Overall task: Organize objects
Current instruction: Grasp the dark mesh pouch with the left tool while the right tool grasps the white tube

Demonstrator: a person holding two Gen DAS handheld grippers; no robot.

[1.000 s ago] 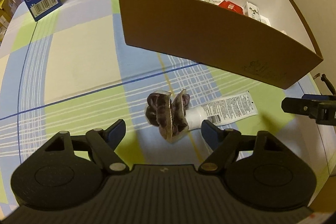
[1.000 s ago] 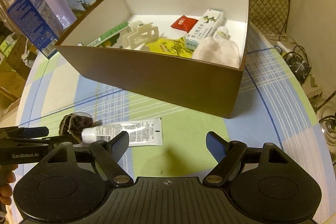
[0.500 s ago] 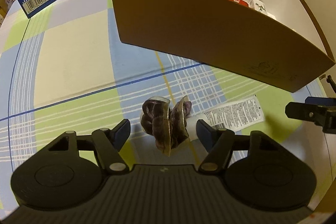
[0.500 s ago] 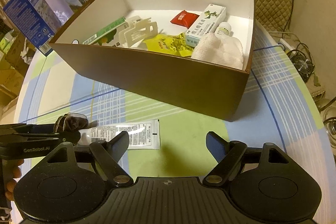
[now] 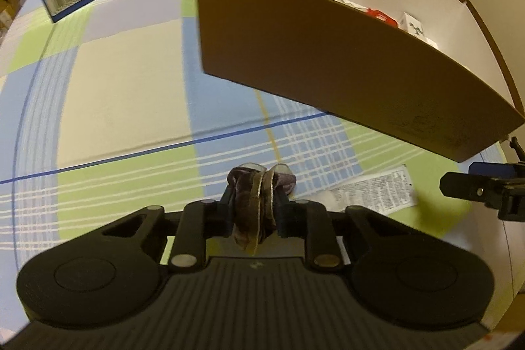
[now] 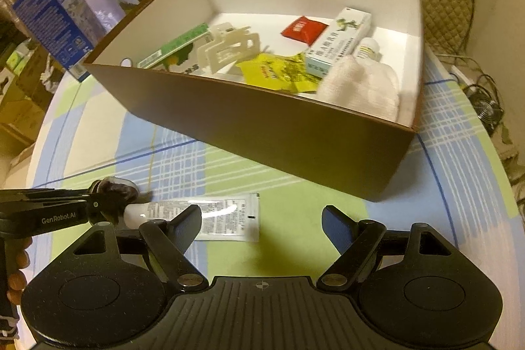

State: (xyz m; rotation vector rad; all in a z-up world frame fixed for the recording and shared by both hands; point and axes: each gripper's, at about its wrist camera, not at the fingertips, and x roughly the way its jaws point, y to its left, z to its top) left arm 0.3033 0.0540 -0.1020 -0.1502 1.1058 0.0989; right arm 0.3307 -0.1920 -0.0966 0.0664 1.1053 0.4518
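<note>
The left gripper (image 5: 252, 212) is closed on the dark velvet scrunchie (image 5: 257, 195), which sits bunched between its jaws low at 6 o'clock in the left wrist view, just above the checked cloth of the bench (image 5: 124, 94). It looks light, soft and springy: it gives under the squeeze and should not slip, so a pinch across the bunched middle, as now, seems the safest hold. The brown box (image 5: 328, 71) stands toward 1 o'clock. The right gripper (image 6: 261, 217) hangs with its jaws spread and empty; the white tube (image 6: 210, 215) lies flat on the bench at its 9 o'clock, touching the scrunchie. That tube likely feels limp and smooth, best taken across its flattened body.
</note>
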